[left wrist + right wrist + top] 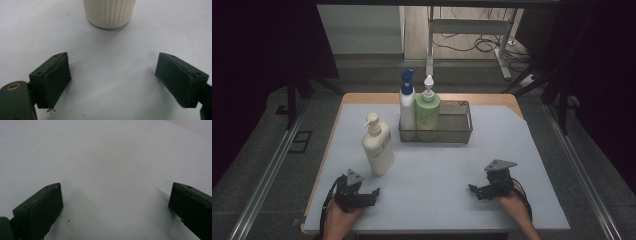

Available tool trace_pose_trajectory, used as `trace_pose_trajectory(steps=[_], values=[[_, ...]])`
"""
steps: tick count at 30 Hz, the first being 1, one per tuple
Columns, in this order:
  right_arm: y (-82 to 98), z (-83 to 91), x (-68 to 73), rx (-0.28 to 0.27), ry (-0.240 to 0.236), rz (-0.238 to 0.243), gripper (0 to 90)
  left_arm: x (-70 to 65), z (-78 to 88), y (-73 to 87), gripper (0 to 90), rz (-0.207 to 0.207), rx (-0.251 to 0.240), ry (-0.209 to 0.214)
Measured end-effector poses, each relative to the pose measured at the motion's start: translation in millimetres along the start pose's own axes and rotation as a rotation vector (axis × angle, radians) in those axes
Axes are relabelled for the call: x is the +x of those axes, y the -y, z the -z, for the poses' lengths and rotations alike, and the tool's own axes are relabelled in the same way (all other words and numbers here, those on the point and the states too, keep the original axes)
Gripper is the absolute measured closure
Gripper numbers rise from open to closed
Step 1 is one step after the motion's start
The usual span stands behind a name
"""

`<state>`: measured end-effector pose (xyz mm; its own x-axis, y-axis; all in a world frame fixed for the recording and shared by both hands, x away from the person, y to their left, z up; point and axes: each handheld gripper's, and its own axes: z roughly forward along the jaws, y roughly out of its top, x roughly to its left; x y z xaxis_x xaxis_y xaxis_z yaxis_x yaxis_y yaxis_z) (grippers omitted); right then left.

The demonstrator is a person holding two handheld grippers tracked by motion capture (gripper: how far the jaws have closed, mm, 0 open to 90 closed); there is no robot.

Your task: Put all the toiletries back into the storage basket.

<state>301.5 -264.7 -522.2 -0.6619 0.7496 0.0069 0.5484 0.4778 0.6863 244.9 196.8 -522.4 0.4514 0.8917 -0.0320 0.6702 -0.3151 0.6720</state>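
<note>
Left gripper (368,194) rests low on the table (447,175), jaws spread wide and empty, lined up on the cream bottle (378,150) standing just ahead, while the right gripper (477,191) waits released, well apart.

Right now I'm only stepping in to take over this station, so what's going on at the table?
A person holds a two-jaw tool in each hand near the front edge of the pale blue table. The left tool rests open just in front of the cream pump bottle, which stands alone on the table, untouched. The right tool is also open, with nothing between its jaws. Farther back, a blue-capped white spray bottle and a green pump bottle stand in the left end of a wire mesh basket.
</note>
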Motion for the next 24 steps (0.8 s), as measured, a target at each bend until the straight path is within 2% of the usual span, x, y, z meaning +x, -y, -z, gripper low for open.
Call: trace_pose_trajectory(steps=[5, 9, 13, 16, 21, 24], values=[[0.7, -0.1, 0.2, -0.005, 0.003, 0.002, 0.0, 3.3, 1.8, -2.5, 16.5, 0.004, 0.006, 0.006], [0.7, -0.2, 0.4, -0.005, 0.005, 0.002, 0.0, 9.2, 2.8, -5.5, 22.9, 0.031, -0.006, 0.003], [0.6, -0.2, 0.4, -0.005, 0.005, 0.002, 0.0, 17.2, 5.5, -10.2, 35.1, 0.053, -0.026, 0.010], [0.2, -0.2, 0.2, -0.001, 0.002, 0.004, 0.0, 23.2, 4.8, -14.6, 42.7, 0.075, -0.021, 0.022], [0.2, -0.2, 0.1, 0.000, 0.004, 0.004, 0.0, 30.2, -0.3, -22.0, 55.6, 0.064, -0.010, 0.024], [0.3, -0.2, 0.3, -0.002, 0.003, 0.004, 0.0, 35.1, -2.3, -26.8, 63.3, 0.072, -0.012, 0.026]])
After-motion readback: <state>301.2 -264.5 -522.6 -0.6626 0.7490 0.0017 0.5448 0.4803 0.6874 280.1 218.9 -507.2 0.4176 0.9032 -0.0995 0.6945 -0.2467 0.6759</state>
